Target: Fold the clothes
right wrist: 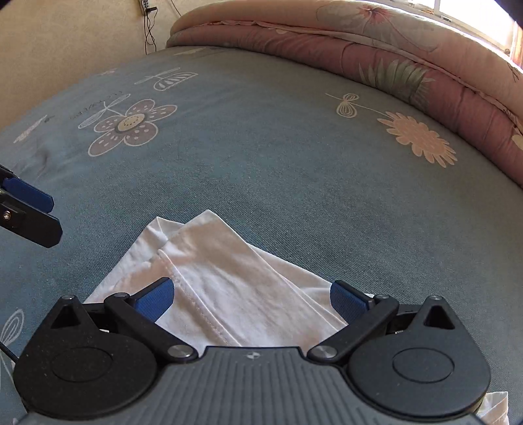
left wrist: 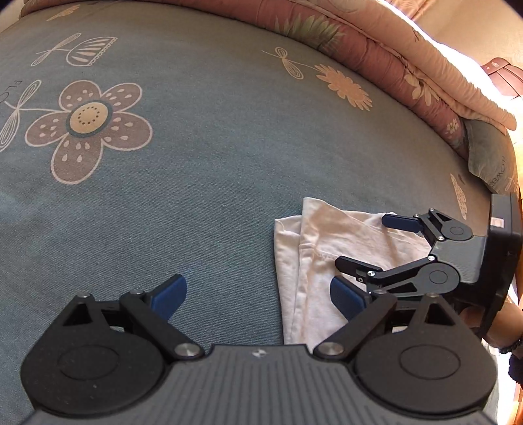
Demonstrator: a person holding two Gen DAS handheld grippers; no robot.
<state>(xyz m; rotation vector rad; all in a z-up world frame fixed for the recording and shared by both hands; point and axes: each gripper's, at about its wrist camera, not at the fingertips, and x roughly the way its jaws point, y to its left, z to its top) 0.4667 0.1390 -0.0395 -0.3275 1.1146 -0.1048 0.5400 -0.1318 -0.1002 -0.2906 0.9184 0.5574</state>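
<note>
- The white garment (right wrist: 225,281) is thin, soft knit cloth, folded into a narrow, layered strip with a stitched hem running along one fold; it lies flat on the bedsheet (left wrist: 202,183), near the edge closest to the person.
- The bedsheet is a blue-grey woven fabric with a fine twill grain, printed with outlined flowers and leaf shapes in cream and dusty mauve.
- Along the far side of the bed runs a puffy, quilted comforter (right wrist: 376,49) in pink and peach with a large leaf print, rolled into a long ridge.
- Both grippers are black hard plastic with ribbed grey bodies, round pivots and blue rubbery finger pads.
- The left wrist view alone shows the right gripper (left wrist: 371,242) from the side, over the garment, with a part of the person's hand (left wrist: 474,315) behind it, and a grey-green pillow (left wrist: 490,157) at the bed's corner.
- The right wrist view alone shows a cream wall with dangling black cables (right wrist: 150,23) and the tips of the left gripper (right wrist: 36,215) at the frame's left edge.
- The right gripper's jaws are spread wide, one pad on each side of the folded strip; it grips nothing.
- The left gripper (left wrist: 258,296) also stands wide apart, over bare sheet, with its right pad (left wrist: 346,299) at the garment's edge; whether it touches the cloth I cannot tell.
</note>
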